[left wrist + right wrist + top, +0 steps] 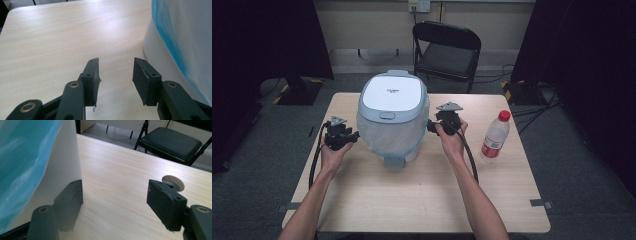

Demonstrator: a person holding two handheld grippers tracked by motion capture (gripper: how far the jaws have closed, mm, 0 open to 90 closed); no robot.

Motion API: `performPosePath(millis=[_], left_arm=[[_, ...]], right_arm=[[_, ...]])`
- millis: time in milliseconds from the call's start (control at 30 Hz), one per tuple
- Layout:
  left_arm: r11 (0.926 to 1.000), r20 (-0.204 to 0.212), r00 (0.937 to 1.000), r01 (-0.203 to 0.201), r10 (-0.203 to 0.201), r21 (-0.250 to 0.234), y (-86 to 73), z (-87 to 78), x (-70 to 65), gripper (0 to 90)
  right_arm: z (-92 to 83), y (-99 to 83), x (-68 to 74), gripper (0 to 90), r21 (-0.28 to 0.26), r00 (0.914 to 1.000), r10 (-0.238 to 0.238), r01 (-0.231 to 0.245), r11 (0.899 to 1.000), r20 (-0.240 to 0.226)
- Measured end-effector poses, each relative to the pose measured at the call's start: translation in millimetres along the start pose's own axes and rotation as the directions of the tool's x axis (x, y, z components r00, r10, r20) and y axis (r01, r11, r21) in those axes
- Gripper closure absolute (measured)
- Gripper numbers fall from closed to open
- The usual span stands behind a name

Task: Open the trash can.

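White lidded bin (393, 117), bag-lined, upright, mid-table

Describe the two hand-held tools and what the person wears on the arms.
Both tools are black, each topped by a grey three-cornered plate. The left tool and the right tool each trail a black cable toward the person. Up close, the jaws are flat dark pads on black links with brass-coloured rivets. The forearms are bare, with no sleeves in sight.
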State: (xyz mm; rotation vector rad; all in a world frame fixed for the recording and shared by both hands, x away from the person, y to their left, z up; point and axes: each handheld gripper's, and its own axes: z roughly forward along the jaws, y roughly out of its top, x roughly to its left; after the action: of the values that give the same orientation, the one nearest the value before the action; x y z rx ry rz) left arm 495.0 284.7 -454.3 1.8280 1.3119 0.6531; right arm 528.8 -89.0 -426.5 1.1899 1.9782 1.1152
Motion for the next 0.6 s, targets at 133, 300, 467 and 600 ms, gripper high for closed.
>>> performPosePath(millis=[133, 300, 467, 600], left_arm=[[0.9993, -0.003, 0.9994, -0.033, 0.033, 0.016, 13.8, 12.5, -1.8, 53.3], [1.0, 0.036, 0.9993, -0.007, 0.008, -0.006, 19.5, 19.0, -1.5, 49.4], [0.9975, 0.086, 0.9939, -0.068, 0.069, -0.022, 19.1, 22.8, -19.6, 61.9], [0.996, 0.094, 0.9916, -0.088, 0.089, -0.017, 16.5, 17.5, -23.1, 69.3]], right_arm=[[5.7, 4.7, -1.1, 27.9, 0.036, 0.9987, 0.035, -0.034, 0.999, -0.038], [12.4, 11.4, 4.4, 32.6, 0.029, 0.9987, 0.029, -0.028, 0.999, -0.041], [14.4, 15.4, 9.8, 59.5, 0.032, 0.9945, 0.011, -0.007, 0.999, -0.104], [12.8, 14.0, 11.0, 68.7, 0.027, 0.9887, 0.019, -0.015, 1.0, -0.148]])
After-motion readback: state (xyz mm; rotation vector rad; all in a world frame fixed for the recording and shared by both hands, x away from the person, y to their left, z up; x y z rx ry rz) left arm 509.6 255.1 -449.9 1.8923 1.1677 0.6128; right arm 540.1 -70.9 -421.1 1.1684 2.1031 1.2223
